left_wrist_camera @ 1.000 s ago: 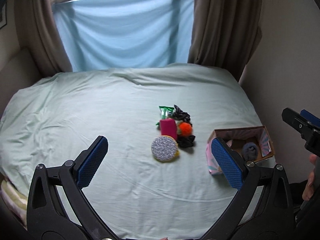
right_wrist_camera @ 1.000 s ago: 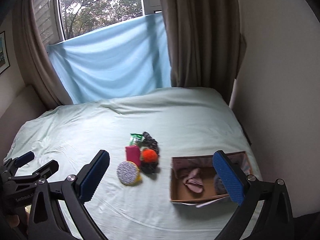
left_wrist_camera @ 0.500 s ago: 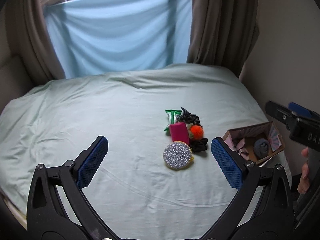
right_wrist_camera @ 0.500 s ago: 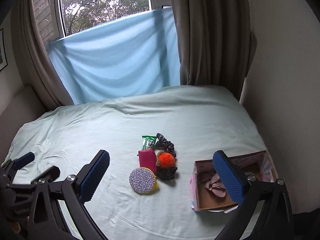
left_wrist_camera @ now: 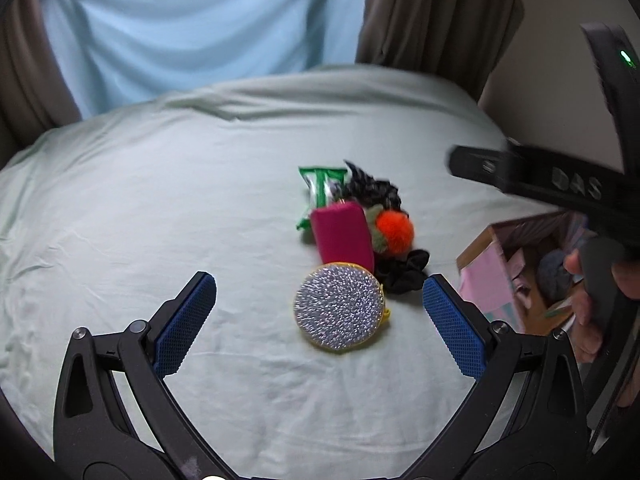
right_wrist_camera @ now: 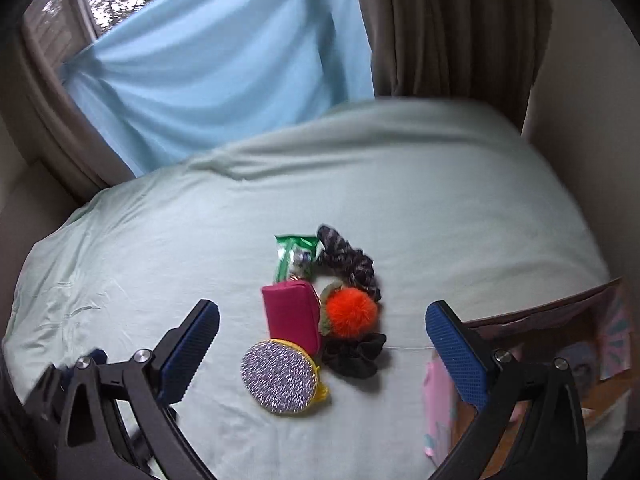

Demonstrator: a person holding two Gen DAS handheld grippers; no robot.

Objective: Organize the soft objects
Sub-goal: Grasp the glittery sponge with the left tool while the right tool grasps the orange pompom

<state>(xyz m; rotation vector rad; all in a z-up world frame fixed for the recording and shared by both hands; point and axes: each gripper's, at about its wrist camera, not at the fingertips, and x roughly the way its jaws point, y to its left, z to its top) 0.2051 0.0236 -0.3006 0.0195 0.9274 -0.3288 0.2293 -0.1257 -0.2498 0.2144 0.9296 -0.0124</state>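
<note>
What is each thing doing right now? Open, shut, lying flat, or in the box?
left gripper: jaws open, holding nothing
right gripper: jaws open, holding nothing
round sparkly pouch: lying flat on the bed
pink pouch: lying flat, partly under the sparkly pouch
orange pom-pom: resting beside the pink pouch
black scrunchie: on the sheet
box: open, things inside

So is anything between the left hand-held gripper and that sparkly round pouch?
Nothing visible. The left hand-held gripper is open, and only bare sheet lies before the sparkly round pouch.
</note>
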